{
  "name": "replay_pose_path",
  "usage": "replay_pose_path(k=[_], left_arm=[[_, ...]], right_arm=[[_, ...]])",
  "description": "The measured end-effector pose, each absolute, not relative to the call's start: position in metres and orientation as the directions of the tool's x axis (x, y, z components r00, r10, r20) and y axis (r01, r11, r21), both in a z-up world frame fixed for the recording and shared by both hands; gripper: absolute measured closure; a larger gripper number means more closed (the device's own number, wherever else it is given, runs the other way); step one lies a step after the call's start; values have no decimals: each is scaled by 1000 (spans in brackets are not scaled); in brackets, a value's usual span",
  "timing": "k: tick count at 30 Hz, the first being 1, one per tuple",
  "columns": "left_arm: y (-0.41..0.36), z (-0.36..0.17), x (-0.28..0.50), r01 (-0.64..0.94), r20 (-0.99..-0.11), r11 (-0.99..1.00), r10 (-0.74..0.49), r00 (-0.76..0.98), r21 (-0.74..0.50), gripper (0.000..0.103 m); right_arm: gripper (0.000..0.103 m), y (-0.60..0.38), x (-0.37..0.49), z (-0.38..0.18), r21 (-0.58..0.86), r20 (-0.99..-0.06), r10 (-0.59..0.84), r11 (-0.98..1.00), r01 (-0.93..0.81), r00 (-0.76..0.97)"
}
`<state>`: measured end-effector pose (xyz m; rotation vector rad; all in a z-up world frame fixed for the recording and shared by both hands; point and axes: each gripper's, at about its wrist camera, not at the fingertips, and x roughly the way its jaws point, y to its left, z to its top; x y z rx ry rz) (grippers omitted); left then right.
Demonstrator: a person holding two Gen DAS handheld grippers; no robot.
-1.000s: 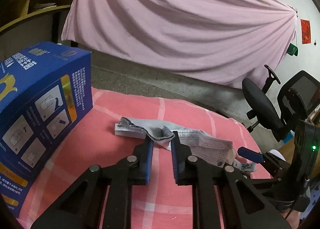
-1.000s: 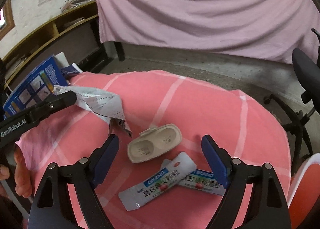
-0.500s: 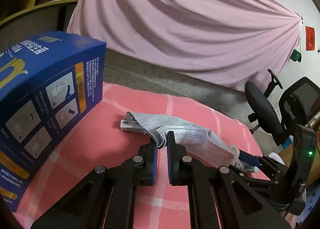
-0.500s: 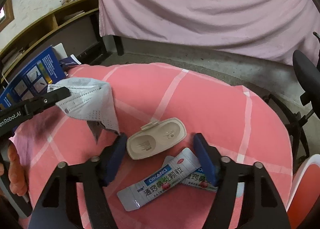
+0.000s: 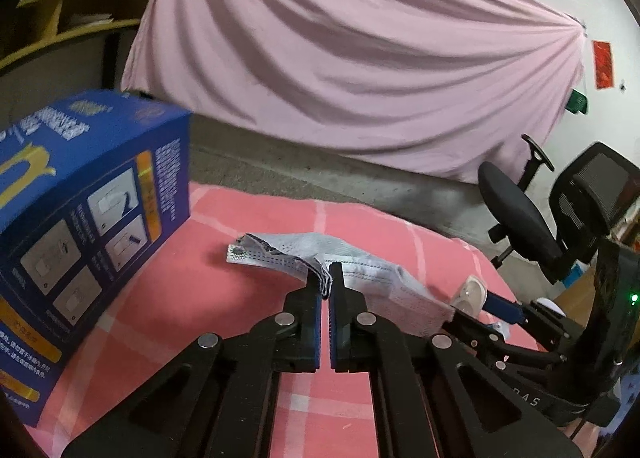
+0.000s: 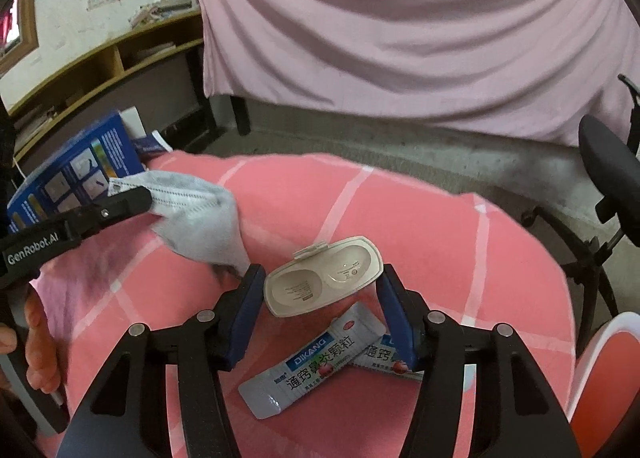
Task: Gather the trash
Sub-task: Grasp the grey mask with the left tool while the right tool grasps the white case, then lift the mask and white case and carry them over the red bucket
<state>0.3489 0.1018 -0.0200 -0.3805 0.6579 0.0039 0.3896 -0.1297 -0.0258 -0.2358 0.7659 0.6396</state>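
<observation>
We have the left gripper [image 5: 325,290] clamped on the grey face mask [image 5: 360,272], its folded edge pinched between the jaws, the rest draping either side. The right gripper [image 6: 318,290] is closing on the beige plastic case [image 6: 322,282], which sits between its jaws and looks lifted, tilted. Next we need a firm grip, then a bin. Two sachets [image 6: 316,364] lie below the right jaws on the pink checked cloth [image 6: 440,226]; blue box [image 5: 84,210] left of the left jaws, pink curtain [image 5: 340,50] beyond.

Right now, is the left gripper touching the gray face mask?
Touching. The left wrist view shows the left gripper shut on a fold of the face mask.
</observation>
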Motion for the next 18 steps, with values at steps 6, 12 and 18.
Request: replay_pose_path(k=[6,12,18], left_arm=[[86,-10,335,-59,-525,957,-104,845,-285,102],[70,-2,312,-5,-406,975,-87,910,-221,102],[51,4,286,27,-273,991,-63,960,-133,102]], right_arm=[[47,-143,371,-7,8,-587,492,798,-603,643],[47,-164,350,10,19,-418,541,809,-588,730],[47,-179,332,21,14,-294,550,820,-572,781]])
